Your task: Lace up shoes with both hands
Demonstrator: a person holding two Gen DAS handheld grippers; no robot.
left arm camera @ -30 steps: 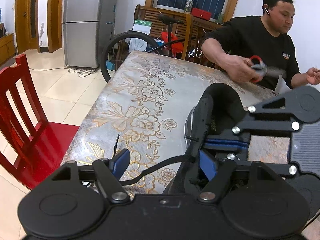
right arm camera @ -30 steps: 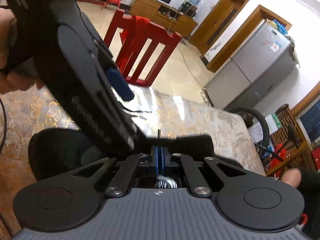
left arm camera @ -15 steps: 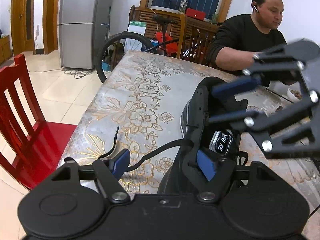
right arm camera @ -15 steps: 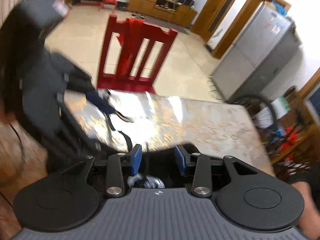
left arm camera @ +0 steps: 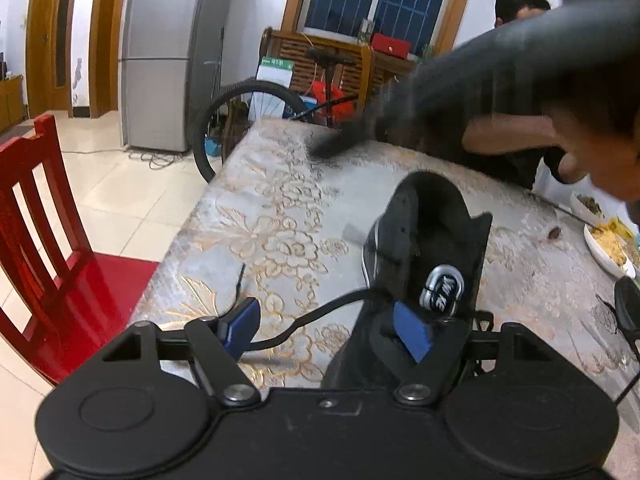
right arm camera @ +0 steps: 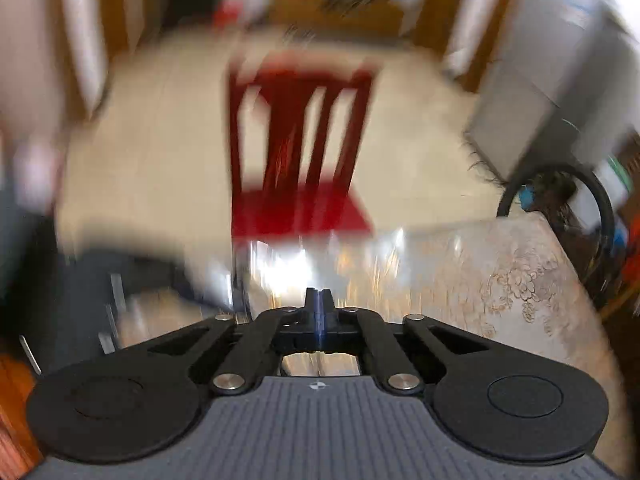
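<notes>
Table [left arm camera: 280, 208] with a gold floral covering carries a black shoe [left arm camera: 432, 248], its black lace [left arm camera: 320, 314] trailing alongside, and food dishes [left arm camera: 604, 244] at the far right edge.

A home – a lived-in dining room. A fridge [left arm camera: 160, 56], bicycle [left arm camera: 256, 120] and red chair [left arm camera: 44, 240] surround the floral-clothed table [left arm camera: 288, 216] – food plates [left arm camera: 608, 244] included.

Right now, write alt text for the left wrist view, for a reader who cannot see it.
Open left tongs straddle one side of a black shoe on a flower-patterned table, a loose black lace running between the blue fingertips. A blurred dark shape crosses the upper right; a red chair, fridge and bicycle wheel stand behind.
</notes>
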